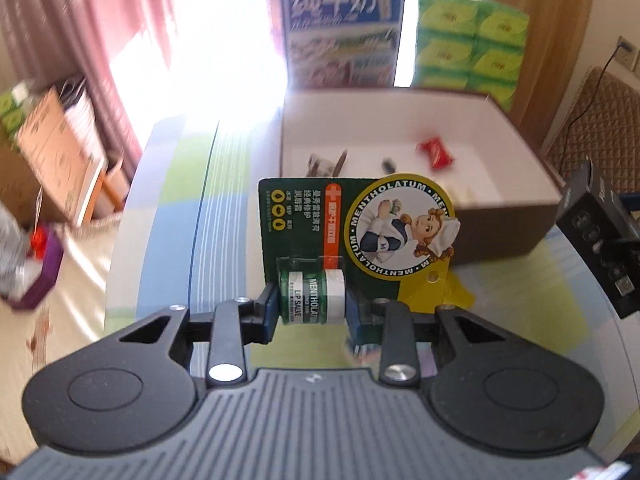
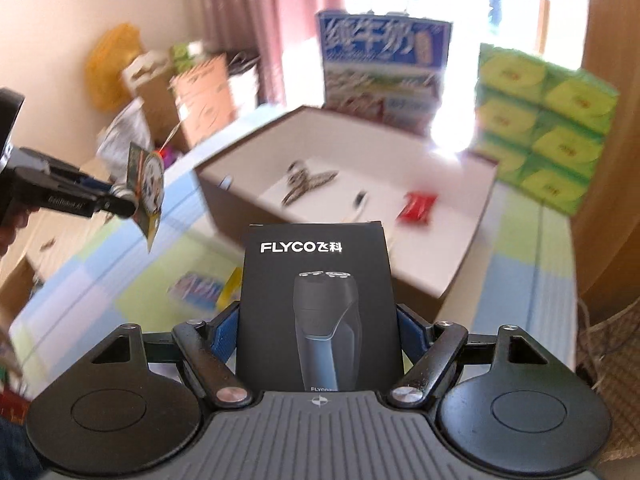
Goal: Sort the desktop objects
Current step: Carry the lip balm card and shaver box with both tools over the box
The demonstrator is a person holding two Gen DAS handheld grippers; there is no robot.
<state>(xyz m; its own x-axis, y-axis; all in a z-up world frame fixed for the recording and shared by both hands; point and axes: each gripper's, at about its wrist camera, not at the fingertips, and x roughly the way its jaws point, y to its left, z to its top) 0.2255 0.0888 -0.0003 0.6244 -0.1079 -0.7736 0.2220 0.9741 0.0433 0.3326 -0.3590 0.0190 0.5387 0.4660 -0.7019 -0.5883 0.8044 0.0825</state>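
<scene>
Left gripper [image 1: 310, 306] clamps the lip salve card [image 1: 352, 224] by its tub, card upright; the open box [image 1: 508, 216] lies ahead and slightly right, its near wall just beyond the card. Right gripper [image 2: 318, 334] is closed on the shaver box [image 2: 318, 304], long axis pointing forward. We judge neither arm clearly nearer the open box, which holds a red packet [image 2: 416, 208].

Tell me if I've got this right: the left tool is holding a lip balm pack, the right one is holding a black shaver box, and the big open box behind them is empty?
Not quite: the open box is not empty. The right wrist view shows a red packet and a few other small items inside. The rest holds: the left gripper holds the lip balm pack and the right gripper holds the black shaver box.
</scene>
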